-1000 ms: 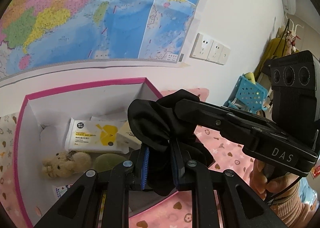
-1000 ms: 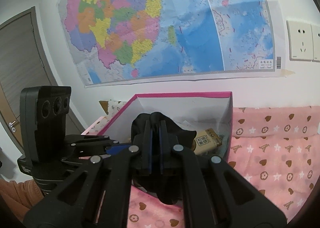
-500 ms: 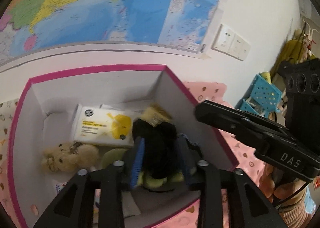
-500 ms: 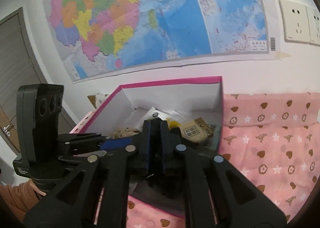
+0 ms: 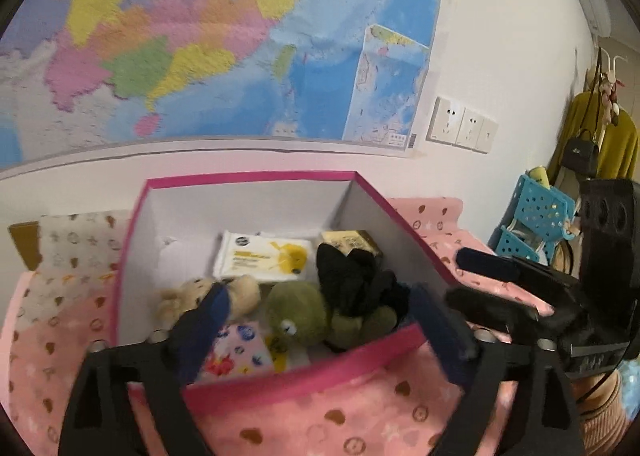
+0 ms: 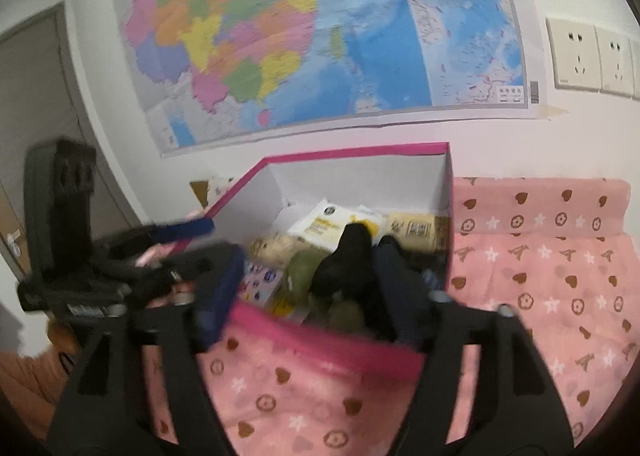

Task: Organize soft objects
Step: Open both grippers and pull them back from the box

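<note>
Cloth: we see the black cloth (image 5: 356,280) crumpled inside the box (image 5: 280,376), near its right wall, draped partly over the green plush (image 5: 296,312).
Left gripper (image 5: 320,320): jaws have just been opening and stand wide; nothing pressed between them, cloth lies beyond the tips.
Right gripper (image 6: 308,288): jaws have just been opening too; the cloth sits between them but the pads do not press on it.
Box contents: bear (image 5: 200,296), wipes (image 5: 264,260) and a yellow pack (image 5: 348,240) at the back.
Handling: we judge the cloth light, limp, not fragile; it slumps and bunches.
Hold: if we regrasp, we pinch a raised fold at the top, clear of the plush.
Risk: a trailing corner could catch the rim.
</note>
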Motion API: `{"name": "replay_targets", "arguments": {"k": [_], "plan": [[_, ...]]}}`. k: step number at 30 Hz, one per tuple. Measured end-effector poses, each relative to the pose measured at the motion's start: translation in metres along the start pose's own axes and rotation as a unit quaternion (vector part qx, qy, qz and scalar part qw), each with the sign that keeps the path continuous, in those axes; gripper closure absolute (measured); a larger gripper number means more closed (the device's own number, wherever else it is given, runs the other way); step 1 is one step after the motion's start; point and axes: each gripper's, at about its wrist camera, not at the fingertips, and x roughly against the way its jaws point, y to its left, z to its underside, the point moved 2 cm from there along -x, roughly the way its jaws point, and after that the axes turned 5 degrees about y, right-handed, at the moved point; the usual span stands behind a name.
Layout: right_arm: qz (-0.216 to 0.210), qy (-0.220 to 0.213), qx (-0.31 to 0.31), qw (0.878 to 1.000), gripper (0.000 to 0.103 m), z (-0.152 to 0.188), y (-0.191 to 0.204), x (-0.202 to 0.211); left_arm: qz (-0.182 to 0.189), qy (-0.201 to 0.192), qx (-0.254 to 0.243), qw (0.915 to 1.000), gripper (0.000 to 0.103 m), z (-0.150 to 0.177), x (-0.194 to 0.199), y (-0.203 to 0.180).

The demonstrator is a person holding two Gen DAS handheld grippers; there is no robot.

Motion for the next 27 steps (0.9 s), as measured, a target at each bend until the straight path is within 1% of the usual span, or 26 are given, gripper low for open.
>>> {"name": "replay_targets", "arguments": {"k": [1,2,5,6,10,14,19,23,27], "plan": [[0.011,-0.002,0.011,1.0,0.016,0.005,0.006,0.002,-0.011,-0.01,-0.002,0.9999,0.0,0.007,0.007,0.001],[0.021,-0.005,0.021,1.0,0.014,0.012,0.011,0.004,-0.024,-0.014,-0.004,0.9996,0.0,0.011,0.011,0.001],[0.044,0.003,0.03,0.999,0.006,0.031,0.022,0.007,-0.066,-0.011,-0.002,0.9977,0.0,0.029,0.02,0.004],[0.05,0.005,0.026,0.998,0.004,0.035,0.022,0.006,-0.068,-0.008,0.0,0.9976,0.0,0.033,0.021,0.004],[0.075,0.006,0.013,0.997,0.004,0.053,0.026,0.005,-0.08,0.007,0.025,0.9965,0.0,0.051,0.025,0.012],[0.076,0.012,-0.002,0.997,0.004,0.068,0.028,0.004,-0.086,0.017,0.038,0.9955,0.0,0.063,0.025,0.015],[0.074,0.022,-0.004,0.997,0.004,0.079,0.035,0.003,-0.097,0.026,0.037,0.9943,0.0,0.071,0.024,0.014],[0.076,0.022,-0.003,0.997,0.004,0.083,0.04,0.005,-0.12,0.023,0.036,0.9919,0.0,0.075,0.025,0.013],[0.077,0.026,-0.004,0.997,0.004,0.086,0.041,0.006,-0.132,0.03,0.027,0.9905,0.0,0.078,0.022,0.011]]}}
